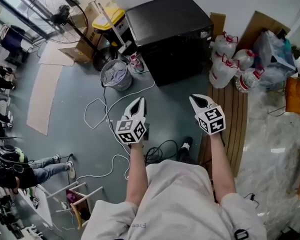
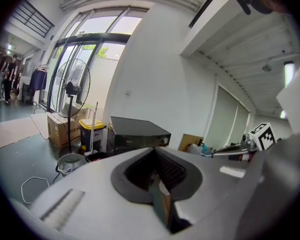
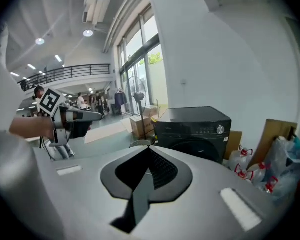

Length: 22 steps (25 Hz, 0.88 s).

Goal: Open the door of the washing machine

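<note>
The black washing machine (image 1: 170, 34) stands against the far wall, some way ahead of both grippers. Its round front door (image 3: 198, 151) looks closed. It also appears in the left gripper view (image 2: 137, 134), small and distant. My left gripper (image 1: 138, 101) is held out over the floor, jaws shut with nothing between them (image 2: 154, 149). My right gripper (image 1: 194, 99) is level with it to the right, also shut and empty (image 3: 149, 148). Each gripper shows in the other's view: the right gripper (image 2: 217, 153) and the left gripper (image 3: 95, 115).
A wire waste basket (image 1: 115, 75), a yellow bin (image 1: 109, 19), a cardboard box (image 1: 82, 46) and a standing fan (image 1: 55, 14) sit left of the machine. Water jugs (image 1: 225, 59) and bags are on its right. Cables (image 1: 102, 114) lie on the floor. People (image 1: 20, 166) are at far left.
</note>
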{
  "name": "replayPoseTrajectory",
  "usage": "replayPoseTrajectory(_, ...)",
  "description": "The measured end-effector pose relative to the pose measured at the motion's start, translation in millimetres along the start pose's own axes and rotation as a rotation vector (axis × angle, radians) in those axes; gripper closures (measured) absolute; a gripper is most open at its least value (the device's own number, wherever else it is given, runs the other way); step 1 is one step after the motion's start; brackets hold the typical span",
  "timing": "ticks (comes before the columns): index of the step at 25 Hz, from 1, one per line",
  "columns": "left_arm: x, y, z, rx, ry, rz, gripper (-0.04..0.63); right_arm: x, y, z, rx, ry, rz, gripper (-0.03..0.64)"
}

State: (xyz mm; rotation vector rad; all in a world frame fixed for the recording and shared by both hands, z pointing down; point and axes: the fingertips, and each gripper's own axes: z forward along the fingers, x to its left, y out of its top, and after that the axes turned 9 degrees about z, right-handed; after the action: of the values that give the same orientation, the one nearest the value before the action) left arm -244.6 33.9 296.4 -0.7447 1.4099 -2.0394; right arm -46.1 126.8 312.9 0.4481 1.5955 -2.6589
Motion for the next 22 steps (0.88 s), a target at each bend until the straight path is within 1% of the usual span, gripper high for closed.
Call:
replayPoseTrajectory(2, -3, -3, 8, 0.010, 0.014, -0.003, 0.540, -13, 0, 3, 0.053, 0.041, -0.055, 0.615)
replayPoseTrajectory(4, -10, -8, 17, 0.026, 0.013, 0.004, 0.541, -24, 2, 3, 0.077, 0.057, -0.095, 0.615)
replayPoseTrajectory(6, -17, -12, 25, 0.033, 0.007, 0.009, 0.540, -31, 3, -1, 0.073, 0.059, -0.105, 0.615)
replayPoseTrajectory(8, -22, -12, 33, 0.038, 0.007, 0.014, 0.540, -28, 1, -2, 0.073, 0.072, -0.106, 0.615)
replayPoseTrajectory(12, -31, -8, 51, 0.053, 0.012, 0.042, 0.540, -15, -11, 3, 0.117, 0.108, -0.156, 0.615)
replayPoseTrajectory(16, -40, -5, 75, 0.060, 0.001, 0.052, 0.540, -25, -3, 14, 0.125, 0.120, -0.160, 0.615)
replayPoseTrajectory(19, -39, -17, 89, 0.084, -0.007, 0.041, 0.540, -32, 3, 27, 0.139, 0.120, -0.181, 0.615)
replayPoseTrajectory(22, -32, -30, 107, 0.100, -0.006, 0.012, 0.540, -41, 4, 46, 0.182, 0.113, -0.225, 0.615)
